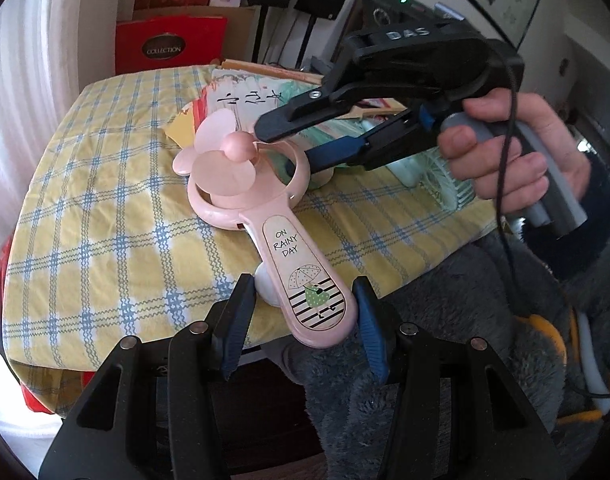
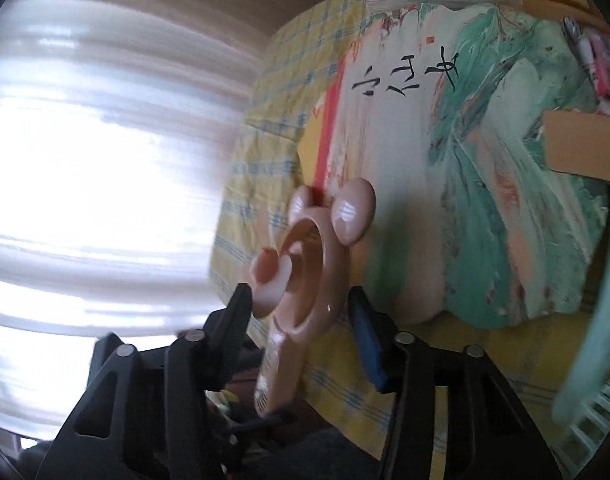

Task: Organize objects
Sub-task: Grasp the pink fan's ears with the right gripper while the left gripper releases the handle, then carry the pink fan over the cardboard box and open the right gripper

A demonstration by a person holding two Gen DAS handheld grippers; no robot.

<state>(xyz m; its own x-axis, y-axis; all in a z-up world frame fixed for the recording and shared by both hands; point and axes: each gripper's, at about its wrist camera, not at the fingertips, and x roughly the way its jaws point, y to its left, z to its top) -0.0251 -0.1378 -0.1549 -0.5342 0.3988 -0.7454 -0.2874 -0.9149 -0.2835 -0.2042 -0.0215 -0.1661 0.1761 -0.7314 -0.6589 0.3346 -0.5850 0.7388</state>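
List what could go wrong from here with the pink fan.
1. The right gripper straddles the head of the pink fan. Squeezing there could bend a thin blade or press on the hub.
2. The left gripper holds only the far end of the handle, so the fan may swivel or slip when the other gripper pushes on it.
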